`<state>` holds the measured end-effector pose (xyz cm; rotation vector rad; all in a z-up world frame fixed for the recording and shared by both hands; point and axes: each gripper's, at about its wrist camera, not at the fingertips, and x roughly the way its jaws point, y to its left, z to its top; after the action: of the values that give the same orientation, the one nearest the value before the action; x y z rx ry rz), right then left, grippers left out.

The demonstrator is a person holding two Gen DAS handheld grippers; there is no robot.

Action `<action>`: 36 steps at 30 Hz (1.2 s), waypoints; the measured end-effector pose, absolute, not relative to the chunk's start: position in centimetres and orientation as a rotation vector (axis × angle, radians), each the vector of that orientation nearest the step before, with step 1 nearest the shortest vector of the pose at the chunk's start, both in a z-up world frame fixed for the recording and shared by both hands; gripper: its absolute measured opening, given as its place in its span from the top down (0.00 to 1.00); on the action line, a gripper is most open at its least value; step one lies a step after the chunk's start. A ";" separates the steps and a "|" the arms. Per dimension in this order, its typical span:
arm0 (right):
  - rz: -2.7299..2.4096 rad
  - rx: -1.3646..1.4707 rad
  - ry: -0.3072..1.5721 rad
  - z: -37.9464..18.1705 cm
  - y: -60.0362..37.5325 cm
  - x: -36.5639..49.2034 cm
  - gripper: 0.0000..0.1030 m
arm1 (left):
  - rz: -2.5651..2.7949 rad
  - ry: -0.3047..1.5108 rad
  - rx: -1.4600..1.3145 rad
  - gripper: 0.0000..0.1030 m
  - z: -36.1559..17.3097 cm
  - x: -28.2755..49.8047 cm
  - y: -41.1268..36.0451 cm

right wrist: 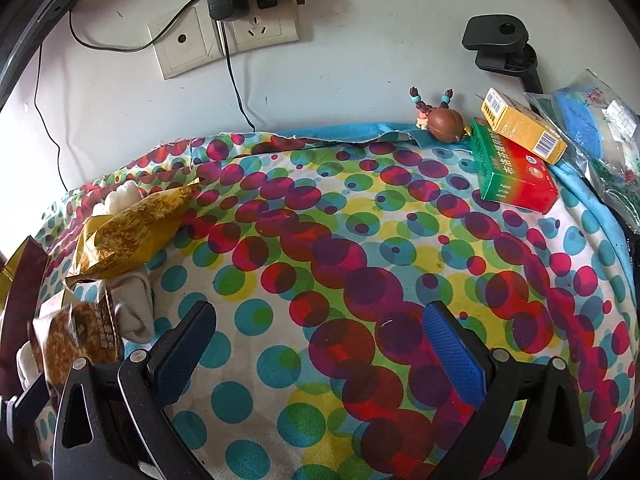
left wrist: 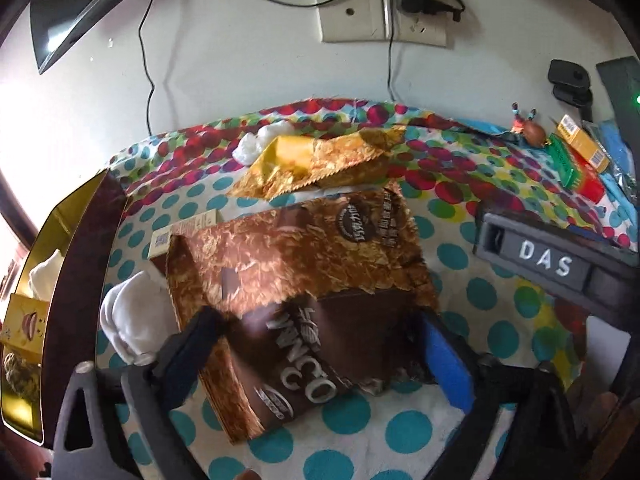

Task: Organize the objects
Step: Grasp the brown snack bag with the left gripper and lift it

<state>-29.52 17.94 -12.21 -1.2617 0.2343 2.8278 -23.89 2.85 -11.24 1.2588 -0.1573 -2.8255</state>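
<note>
Snack bag (left wrist: 304,304) lies on the dotted cloth (right wrist: 360,248), between my left gripper's (left wrist: 320,352) wide-spread pads, long axis running away from me, tilted left. Right gripper (right wrist: 320,356) spread wide, holding nothing, bag well to its left.

My left gripper (left wrist: 320,344) jaws spread wide, my right gripper (right wrist: 320,344) jaws spread wide, both low, pointing forward
</note>
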 end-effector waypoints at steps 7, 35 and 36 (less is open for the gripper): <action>2.826 -1.262 0.225 -12.2 17.7 -29.6 0.00 | -2.863 -0.098 1.224 0.87 -8.6 -23.5 1.9; 2.856 -1.272 0.303 -12.2 18.2 -29.5 0.00 | -2.709 0.328 1.336 0.00 -11.9 -24.5 -0.4; 2.859 -1.272 0.308 -12.2 18.2 -29.5 0.00 | -2.712 0.307 1.329 0.00 -12.0 -25.1 -0.3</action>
<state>-29.51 18.21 -12.17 -1.2717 0.3077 2.8588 -25.07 -0.30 -12.00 1.3288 0.3069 -2.7116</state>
